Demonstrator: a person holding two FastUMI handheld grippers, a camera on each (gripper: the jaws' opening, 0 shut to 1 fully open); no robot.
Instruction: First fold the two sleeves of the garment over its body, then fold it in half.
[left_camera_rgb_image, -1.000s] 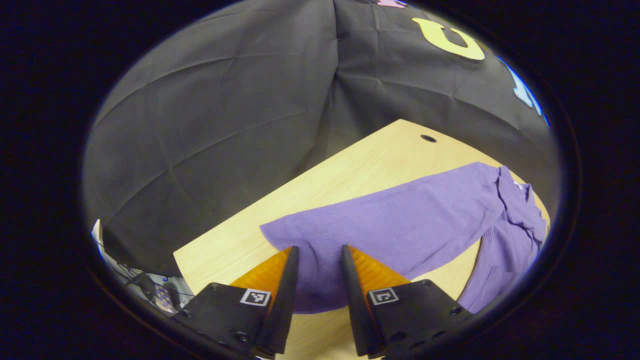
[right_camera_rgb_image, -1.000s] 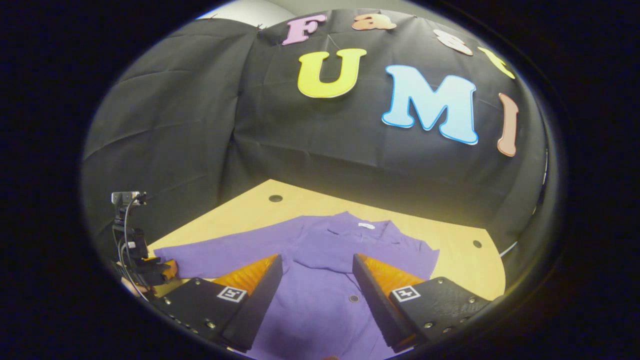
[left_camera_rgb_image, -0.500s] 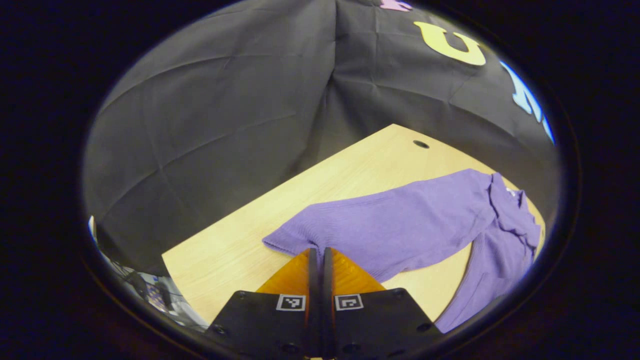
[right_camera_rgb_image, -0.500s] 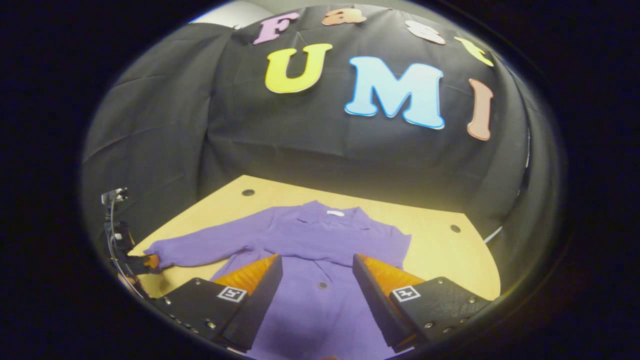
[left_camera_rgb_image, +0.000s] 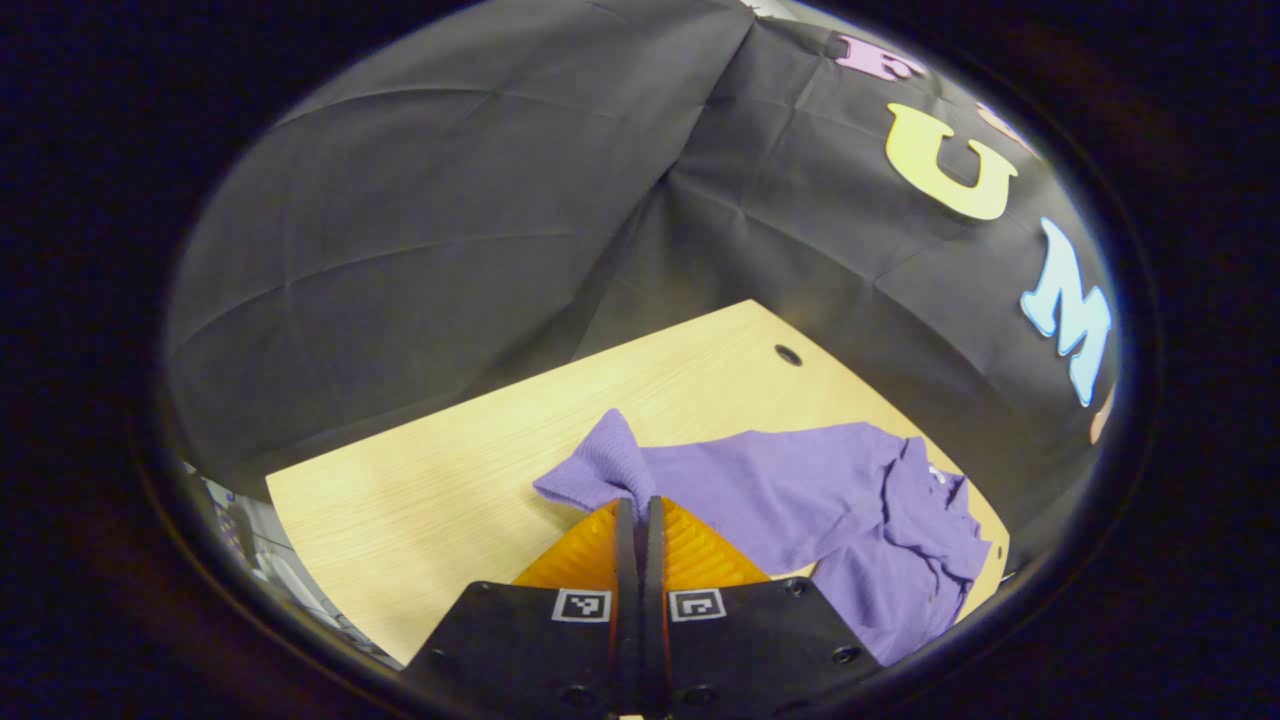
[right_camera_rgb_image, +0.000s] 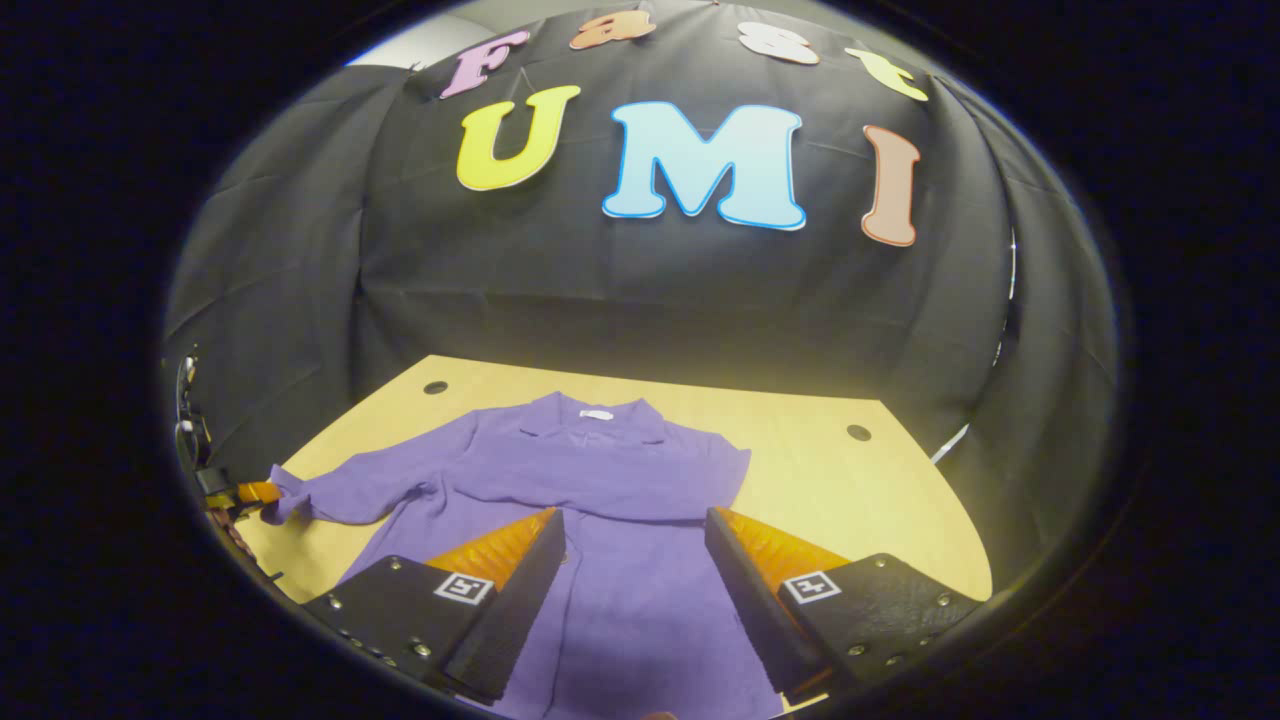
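A purple button-up garment (right_camera_rgb_image: 600, 500) lies face up on the wooden table (right_camera_rgb_image: 860, 500), collar toward the far wall. One sleeve lies folded across its chest (right_camera_rgb_image: 640, 480). My left gripper (left_camera_rgb_image: 638, 505) is shut on the cuff of the other sleeve (left_camera_rgb_image: 600, 470) and holds it lifted off the table; the sleeve (left_camera_rgb_image: 780, 490) trails back to the body (left_camera_rgb_image: 900, 580). In the right gripper view that left gripper (right_camera_rgb_image: 245, 493) sits at the far left, pinching the cuff (right_camera_rgb_image: 285, 490). My right gripper (right_camera_rgb_image: 635, 520) hovers open over the garment's front, nothing between its fingers.
The table (left_camera_rgb_image: 430, 470) has small round holes near its far corners (right_camera_rgb_image: 858, 432) (right_camera_rgb_image: 435, 387) (left_camera_rgb_image: 788, 354). Black cloth walls close in behind and at both sides. Bare wood lies right of the garment in the right gripper view. Cables hang past the table's left edge (right_camera_rgb_image: 190, 440).
My left gripper shut on the sleeve cuff and raised it, drawing the sleeve in toward the body. My right gripper stayed open and pulled back slightly, showing more of the garment.
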